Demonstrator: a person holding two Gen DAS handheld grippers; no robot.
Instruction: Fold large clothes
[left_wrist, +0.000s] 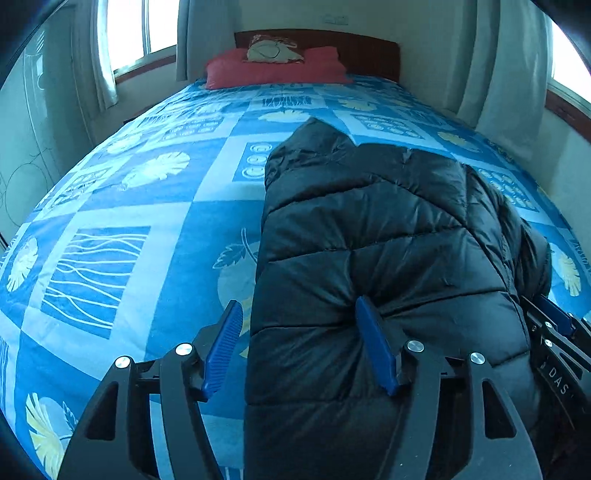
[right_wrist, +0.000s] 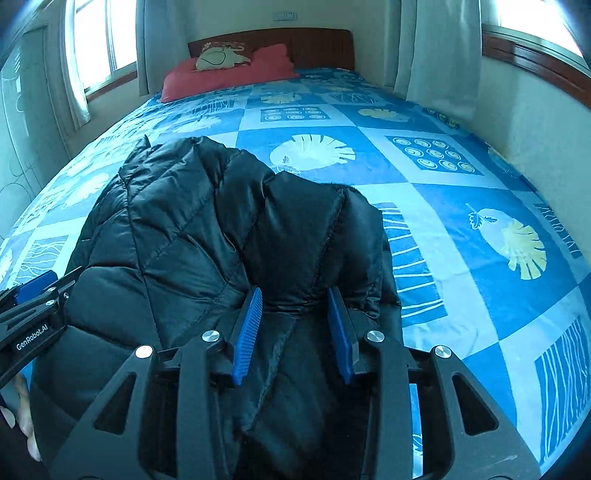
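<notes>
A black quilted puffer jacket (left_wrist: 388, 229) lies folded lengthwise on the blue patterned bed cover (left_wrist: 147, 206). My left gripper (left_wrist: 299, 325) is open over the jacket's near left edge; its right finger presses into the padding and its left finger hangs over the cover. In the right wrist view the jacket (right_wrist: 192, 221) fills the centre. My right gripper (right_wrist: 295, 314) is open, with a ridge of the jacket's dark lining between its two blue fingers. The right gripper shows at the left wrist view's right edge (left_wrist: 557, 321). The left gripper shows at the right wrist view's left edge (right_wrist: 33, 291).
A red pillow (left_wrist: 273, 70) with a cream cushion (left_wrist: 273, 50) lies at the wooden headboard (left_wrist: 362, 51). Curtained windows stand on both sides (left_wrist: 140, 33) (right_wrist: 532, 22). A wall runs close along the bed's right side (right_wrist: 535, 122). Wide bed cover (right_wrist: 461, 229) spreads around the jacket.
</notes>
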